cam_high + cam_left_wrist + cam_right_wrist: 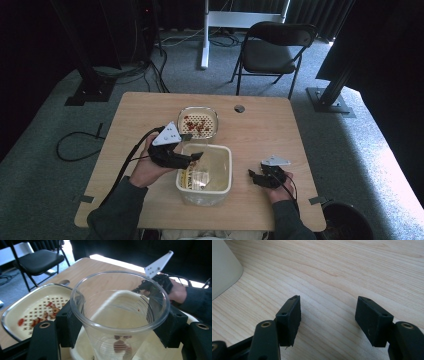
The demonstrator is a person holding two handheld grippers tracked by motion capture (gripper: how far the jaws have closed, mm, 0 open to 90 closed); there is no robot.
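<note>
My left gripper (119, 327) is shut on a clear plastic cup (120, 312), with a black pad on each side of its wall just under the rim. In the high view the left gripper (192, 157) holds the cup upright over the left edge of a white tub (230, 165). A few reddish-brown bits (120, 344) show through the cup's bottom. Behind the tub lies a perforated white tray (212, 116) with red pieces on it; it is also at the left of the left gripper view (15, 310). My right gripper (255, 177) rests open on the table right of the tub, nothing between its jaws (328, 315).
The tub holds some clear wrapping and yellow items (192, 177). Its corner (222, 267) shows at the upper left of the right gripper view. A cable hole (239, 108) sits near the table's far edge. A folding chair (275, 47) stands beyond the table and a dark bin (347, 222) at its near right corner.
</note>
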